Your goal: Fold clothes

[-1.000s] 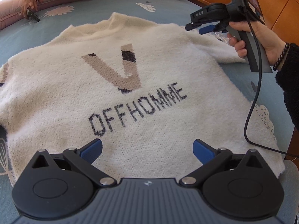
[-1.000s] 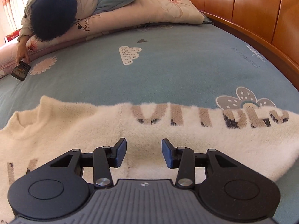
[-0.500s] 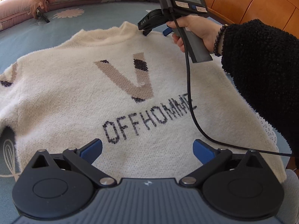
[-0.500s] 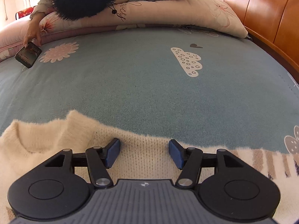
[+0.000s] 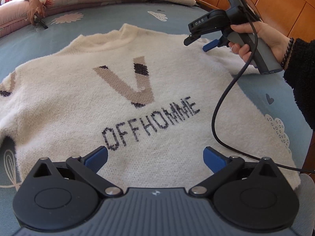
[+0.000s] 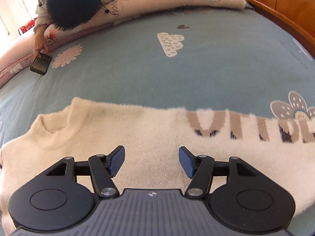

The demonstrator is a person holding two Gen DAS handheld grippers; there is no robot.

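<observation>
On the bed (image 5: 118, 17), covered with a blue-grey patterned sheet, a cream sweater (image 5: 98, 102) lies flat with its front side up, collar pointing away to the pillows. Its chest shows a big beige "V" and the dark word "OFFHOMME". The left hand-held gripper (image 5: 155, 156) hangs over the lower hem of the sweater, with both blue pads wide apart and nothing between them. The right hand-held gripper (image 5: 196, 43) is over the shoulder area of the sweater, near the place where the sleeve begins; a hand (image 5: 256, 37) with a dark bead bracelet holds its handle, and a black cable (image 5: 222, 102) runs from it across the fabric. From its own camera, the right hand-held gripper (image 6: 151, 161) is also open, not so wide, and it grips nothing; the sleeve (image 6: 246, 137) with beige and dark letters goes off to the right. Far at the head of the bed a person (image 6: 72, 5) lies on a pillow (image 6: 177, 2), one hand on a phone (image 6: 40, 64). A wooden headboard (image 5: 265, 2) stands behind
</observation>
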